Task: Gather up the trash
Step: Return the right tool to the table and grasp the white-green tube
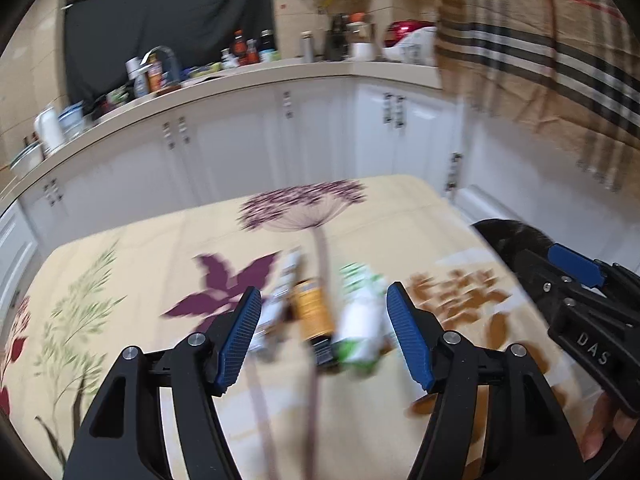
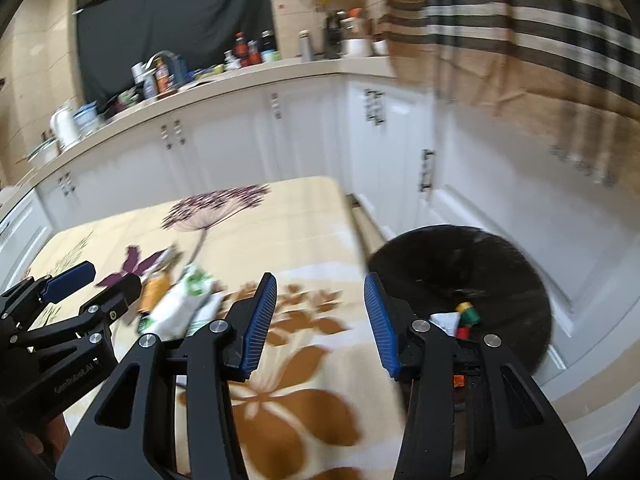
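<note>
Three pieces of trash lie together on the flowered table (image 1: 132, 264): a white-and-green wrapper (image 1: 360, 320), an orange-labelled tube (image 1: 312, 312) and a pale wrapper (image 1: 280, 292). My left gripper (image 1: 320, 312) is open, its fingers on either side of the pile, just above it. In the right wrist view the same pile shows at left, with the green wrapper (image 2: 184, 304) and orange tube (image 2: 154, 290). My right gripper (image 2: 320, 312) is open and empty over the table's right edge. A black bin (image 2: 500, 272) stands right of the table with some trash (image 2: 460, 316) inside.
White kitchen cabinets (image 1: 240, 148) run behind the table under a cluttered counter (image 1: 224, 80) with bottles and a tap. A plaid cloth (image 1: 540, 60) hangs at upper right. The right gripper's body (image 1: 580, 300) is at the left view's right edge.
</note>
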A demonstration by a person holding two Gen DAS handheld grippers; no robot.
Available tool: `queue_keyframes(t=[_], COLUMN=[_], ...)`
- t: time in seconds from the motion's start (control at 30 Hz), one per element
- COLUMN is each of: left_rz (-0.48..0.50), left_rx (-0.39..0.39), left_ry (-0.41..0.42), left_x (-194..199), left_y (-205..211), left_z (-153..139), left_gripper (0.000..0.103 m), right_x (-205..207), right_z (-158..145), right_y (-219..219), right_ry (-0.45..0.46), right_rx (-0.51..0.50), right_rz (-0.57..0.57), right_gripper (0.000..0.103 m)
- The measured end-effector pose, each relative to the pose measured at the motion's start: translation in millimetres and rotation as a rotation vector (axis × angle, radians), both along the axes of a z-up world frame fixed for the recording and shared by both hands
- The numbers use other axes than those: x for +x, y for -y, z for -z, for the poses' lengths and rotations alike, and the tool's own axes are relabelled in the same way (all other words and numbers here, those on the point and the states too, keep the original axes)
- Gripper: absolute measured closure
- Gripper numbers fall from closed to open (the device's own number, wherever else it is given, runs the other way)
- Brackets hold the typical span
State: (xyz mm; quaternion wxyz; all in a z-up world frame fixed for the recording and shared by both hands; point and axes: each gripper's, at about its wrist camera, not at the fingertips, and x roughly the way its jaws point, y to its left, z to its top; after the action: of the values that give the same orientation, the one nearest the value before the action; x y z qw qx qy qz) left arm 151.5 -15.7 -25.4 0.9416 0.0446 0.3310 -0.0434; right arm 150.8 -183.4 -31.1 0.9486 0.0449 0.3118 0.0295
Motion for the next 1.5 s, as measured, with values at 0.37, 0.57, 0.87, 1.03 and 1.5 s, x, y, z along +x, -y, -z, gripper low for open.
queue_keyframes(t=[0.37, 0.57, 0.87, 1.03, 1.5], left_rz=[-0.141, -0.185, -0.17, -0.141, -0.065], left_rx=[-0.001, -0.003, -0.021, -0.038, -0.044], left_ry=[-0.023, -0.045, -0.061, -0.064, -0.076], left_x=[-17.9, -20.9, -22.6, -18.8, 5.3], left_y=[-75.3, -100.4, -104.3, -96.2, -61.3], left_z=[10.5, 18.2, 21.0, 20.5, 20.4], left_gripper=[0.039, 0.038, 0.038, 0.038, 0.038], right_x=[1.2, 6.1, 15.0, 16.6, 30.2], right_z=[13.1, 24.7, 42.5, 43.4, 33.8], right_y=[-59.9, -76.1, -90.6, -89.2, -52.1], right_ry=[-0.071, -0.127, -0.218, -0.225, -0.173], right_rx=[-0.044, -0.065, -0.091, -0.092, -0.078], right_rz=[-0.103, -0.129, -0.166, -0.172, -0.092], right_gripper=[0.059, 0.059, 0.082, 0.087, 0.087])
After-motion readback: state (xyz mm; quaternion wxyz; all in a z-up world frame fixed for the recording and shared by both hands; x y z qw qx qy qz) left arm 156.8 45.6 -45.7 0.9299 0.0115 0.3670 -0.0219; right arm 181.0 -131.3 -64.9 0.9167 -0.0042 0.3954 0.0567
